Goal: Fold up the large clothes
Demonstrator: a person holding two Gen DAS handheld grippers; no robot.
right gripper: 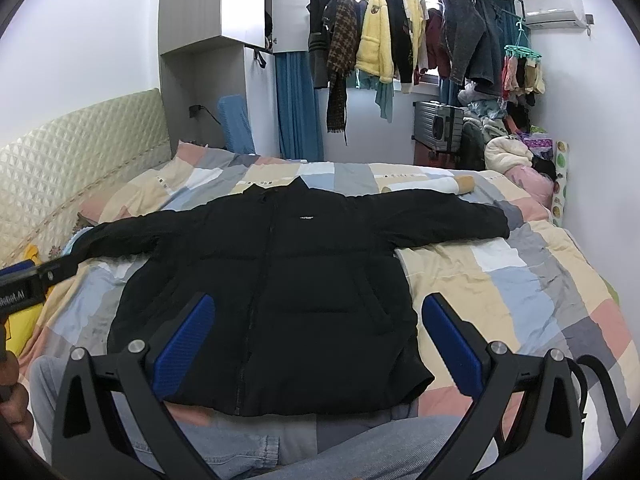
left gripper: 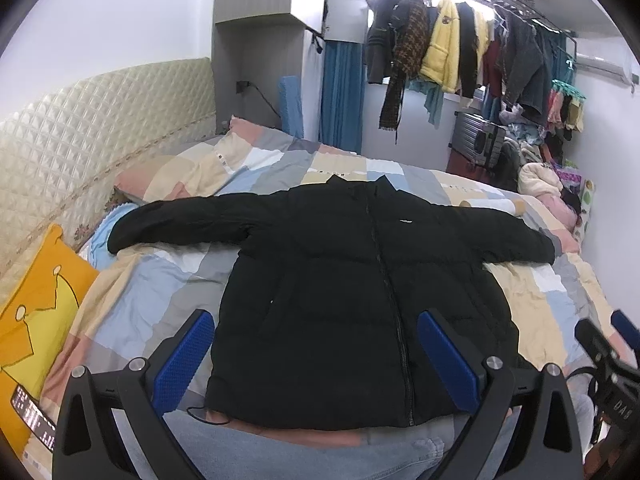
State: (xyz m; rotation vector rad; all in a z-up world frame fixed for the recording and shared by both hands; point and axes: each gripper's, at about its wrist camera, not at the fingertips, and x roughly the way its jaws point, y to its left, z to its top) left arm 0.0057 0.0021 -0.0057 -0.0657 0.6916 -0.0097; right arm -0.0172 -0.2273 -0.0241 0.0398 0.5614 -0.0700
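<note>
The left gripper [left gripper: 316,356] hovers over the near hem of the jacket [left gripper: 340,280], its blue pads [left gripper: 184,356] spread wide and holding nothing. The right gripper [right gripper: 320,344] hangs the same way over the jacket's lower right part, jaws wide apart and bare (each gripper also shows at the edge of the other's view).

The jacket, black and puffy, lies flat and front-up on the bed [right gripper: 520,280], zipped, with collar toward the far side and both sleeves stretched straight out to the sides. Its left-hand sleeve end reaches toward a yellow cushion [left gripper: 36,320] by the quilted headboard [left gripper: 80,132]. The bed wears a patchwork cover of pink, blue, grey and cream.

Jeans-clad legs [right gripper: 240,448] show just below the hem. Behind the bed, clothes [right gripper: 376,36] hang on a rack by the window, beside a blue curtain [right gripper: 296,108].
</note>
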